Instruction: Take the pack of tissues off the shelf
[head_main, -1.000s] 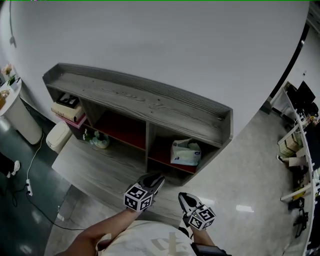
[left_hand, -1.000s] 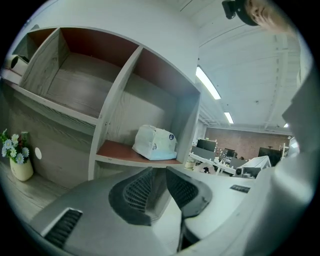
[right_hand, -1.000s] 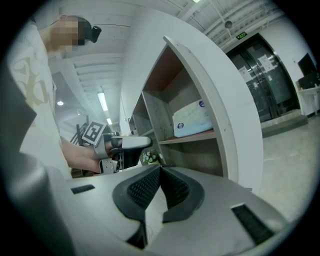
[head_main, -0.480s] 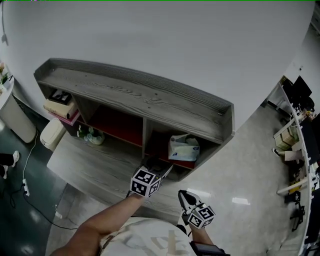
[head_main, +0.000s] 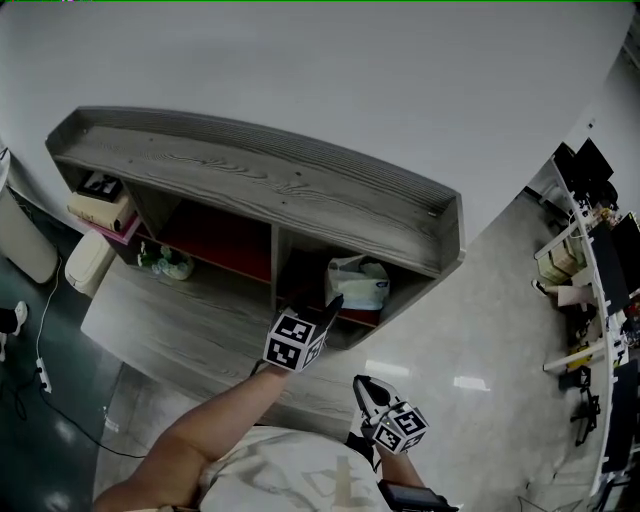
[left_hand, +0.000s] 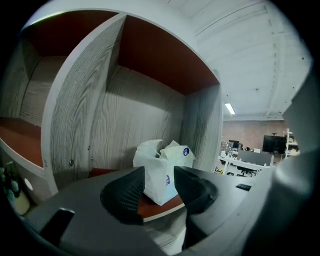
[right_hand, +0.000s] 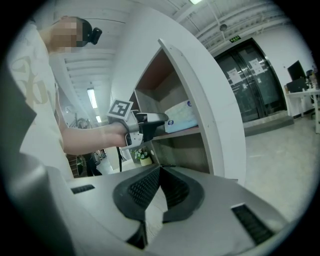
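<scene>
The left hand-held gripper (head_main: 329, 306) points at the shelved tissue pack (head_main: 358, 283)

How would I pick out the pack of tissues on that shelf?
Find the grey wooden shelf unit against the white wall and look into its rightmost compartment. The pack of tissues sits alone there: a soft white plastic pack with blue print, unlike the stacked books at the far left.
</scene>
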